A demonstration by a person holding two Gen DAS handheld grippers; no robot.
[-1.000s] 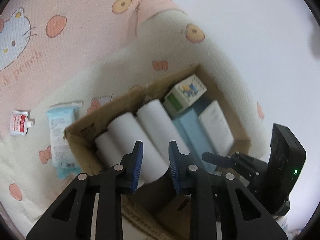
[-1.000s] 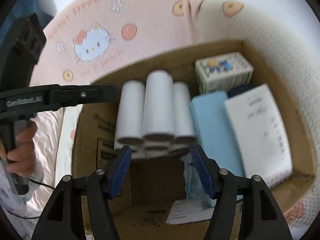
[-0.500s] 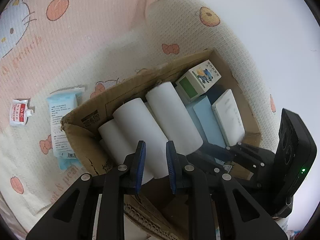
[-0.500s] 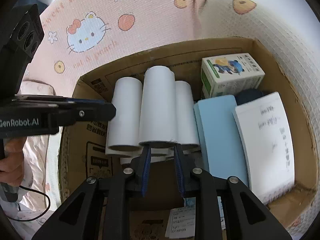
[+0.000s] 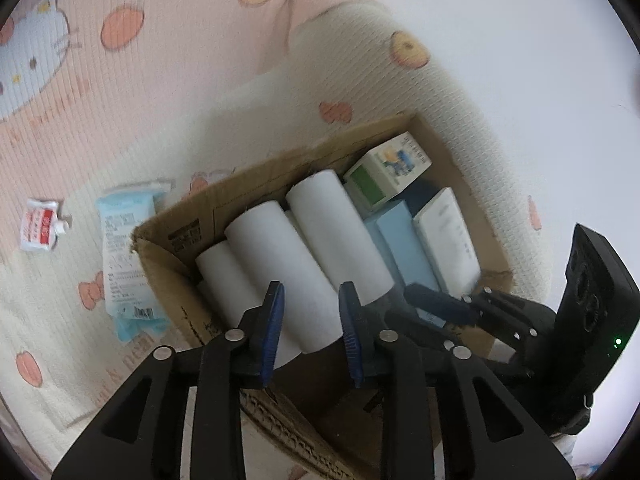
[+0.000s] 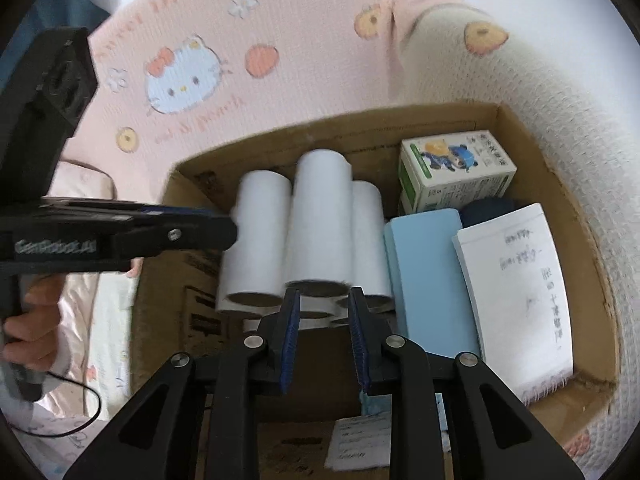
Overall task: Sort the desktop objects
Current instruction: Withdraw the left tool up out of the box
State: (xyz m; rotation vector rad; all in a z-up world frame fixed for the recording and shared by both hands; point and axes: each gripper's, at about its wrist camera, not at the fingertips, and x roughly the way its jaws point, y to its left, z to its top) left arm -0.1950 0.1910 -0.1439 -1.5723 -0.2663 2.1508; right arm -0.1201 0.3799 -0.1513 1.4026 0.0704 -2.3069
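Note:
An open cardboard box [image 6: 560,184] [image 5: 224,200] lies on a pink and cream cartoon blanket. It holds several stacked white rolls [image 6: 320,216] [image 5: 280,264], a green-and-white carton [image 6: 456,172] [image 5: 388,168], a light blue box [image 6: 432,280] [image 5: 408,244] and a white printed packet [image 6: 520,292] [image 5: 444,236]. My left gripper [image 5: 312,320] [image 6: 224,224] hovers over the near ends of the rolls; its jaws are opening and grip nothing. My right gripper [image 6: 325,300] [image 5: 424,298] hangs at the rolls' near ends, its jaws drawn narrow with nothing seen between them.
Outside the box on the blanket lie a blue wipes packet [image 5: 124,256] and a red-and-white sachet [image 5: 38,230]. A paper slip [image 6: 360,440] lies on the box floor, and a dark blue item [image 6: 486,208] sits behind the light blue box. A person's hand [image 6: 36,320] grips the left handle.
My right gripper's jaws went from wide apart to narrow above the rolls' near ends. The left jaws narrowed, then spread again. Both grippers stayed over the box.

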